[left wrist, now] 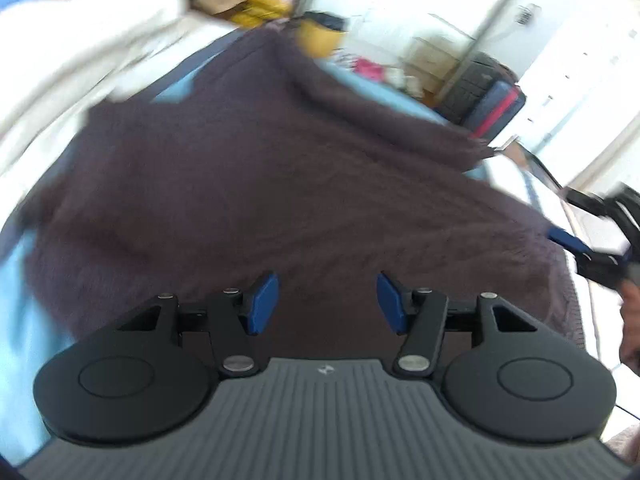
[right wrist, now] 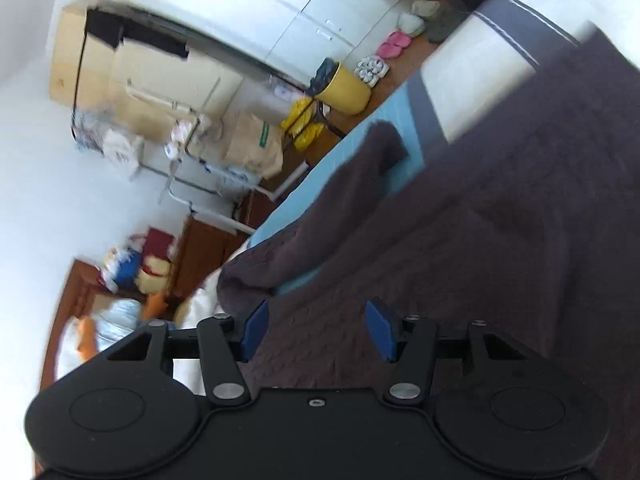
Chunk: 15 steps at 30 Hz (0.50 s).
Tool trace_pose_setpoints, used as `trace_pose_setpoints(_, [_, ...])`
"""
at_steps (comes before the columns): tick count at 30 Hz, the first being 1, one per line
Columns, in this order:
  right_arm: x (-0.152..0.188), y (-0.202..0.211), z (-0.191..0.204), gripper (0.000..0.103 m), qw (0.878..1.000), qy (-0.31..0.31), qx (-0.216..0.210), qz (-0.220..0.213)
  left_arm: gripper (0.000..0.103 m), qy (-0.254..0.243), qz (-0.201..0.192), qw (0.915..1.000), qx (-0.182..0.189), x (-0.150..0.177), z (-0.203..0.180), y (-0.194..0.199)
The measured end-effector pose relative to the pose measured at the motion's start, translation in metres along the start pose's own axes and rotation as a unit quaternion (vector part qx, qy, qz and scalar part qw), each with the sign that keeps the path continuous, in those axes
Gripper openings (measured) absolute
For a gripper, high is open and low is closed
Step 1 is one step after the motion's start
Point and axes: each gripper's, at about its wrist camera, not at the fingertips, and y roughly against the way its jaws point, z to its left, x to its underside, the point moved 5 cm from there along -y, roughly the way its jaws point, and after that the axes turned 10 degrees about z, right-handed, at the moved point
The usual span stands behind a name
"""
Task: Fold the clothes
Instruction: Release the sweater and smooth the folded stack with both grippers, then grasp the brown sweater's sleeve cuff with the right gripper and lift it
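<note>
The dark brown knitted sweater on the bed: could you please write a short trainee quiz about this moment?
1. True or false: the left gripper grips the dark brown knitted sweater.
2. The sweater lies on a sheet of which colour? A) light blue B) red C) green
3. Fill in: the round bin on the floor is ____.

Key: 1 false, its jaws stand open with nothing pinched; 2 A, the light blue sheet; 3 yellow.

We see the knitted sweater spread on the bed, probably a sleeve lying beside its body; a bin stands beyond.
</note>
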Motion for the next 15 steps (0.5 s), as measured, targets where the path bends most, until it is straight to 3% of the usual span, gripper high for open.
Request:
trace_pose_setpoints(3, [-0.021, -0.031, 0.012, 0.070, 0.995, 0.073, 0.059, 0.044, 0.059, -0.022, 0.010, 0.9996, -0.013, -0.049, -0.033, -0.021])
trace_pose_setpoints(5, [-0.038, -0.045, 0.006, 0.070, 0.996, 0.061, 0.041, 0.055, 0.064, -0.011, 0.021, 0.9997, 0.008, -0.083, -0.047, -0.045])
trace_pose_setpoints(8, [-0.071, -0.055, -0.009, 0.070, 0.999, 0.008, 0.013, 0.044, 0.064, 0.057, 0.031, 0.9967, 0.049, -0.129, -0.045, -0.088])
trace_pose_setpoints(11, [-0.095, -0.070, -0.016, 0.070, 0.997, 0.021, 0.064, 0.038, 0.064, 0.137, 0.046, 0.9876, 0.061, -0.164, -0.029, -0.129])
trace_pose_setpoints(15, [-0.120, -0.093, -0.023, 0.071, 0.995, 0.035, 0.074, 0.062, 0.066, 0.197, 0.049, 0.9789, 0.027, -0.186, -0.007, -0.170])
